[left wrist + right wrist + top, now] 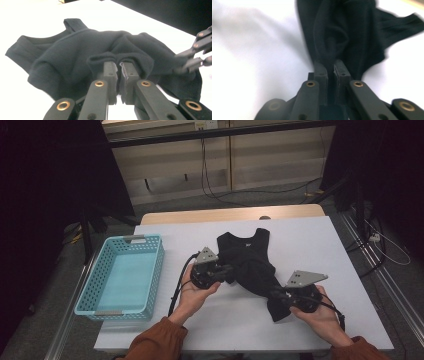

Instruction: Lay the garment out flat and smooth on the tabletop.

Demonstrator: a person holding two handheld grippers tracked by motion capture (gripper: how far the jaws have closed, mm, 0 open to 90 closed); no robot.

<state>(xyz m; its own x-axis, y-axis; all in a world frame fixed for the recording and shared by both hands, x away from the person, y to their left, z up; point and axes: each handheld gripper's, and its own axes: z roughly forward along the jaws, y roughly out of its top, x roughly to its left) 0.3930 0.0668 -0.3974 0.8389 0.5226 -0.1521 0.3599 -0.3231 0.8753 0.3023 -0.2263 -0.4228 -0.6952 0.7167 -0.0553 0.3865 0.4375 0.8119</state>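
Observation:
A black sleeveless top (247, 257) lies bunched on the white table (310, 245), its neck and straps toward the far side. My left gripper (222, 269) is shut on a fold at the garment's left side; in the left gripper view the jaws (118, 66) pinch a rolled hem of the top (70, 50). My right gripper (276, 294) is shut on the fabric at the lower right, and in the right gripper view (331, 65) the dark cloth (347, 30) rises out of the closed jaws. The right gripper's fingers (192, 53) also show at the far right of the left gripper view.
A light blue perforated basket (150, 241) stands on the table to the left of the left hand, with nothing in it. Beyond the far table edge are cables on the floor (260, 195) and wooden panels. Dark stands flank both sides.

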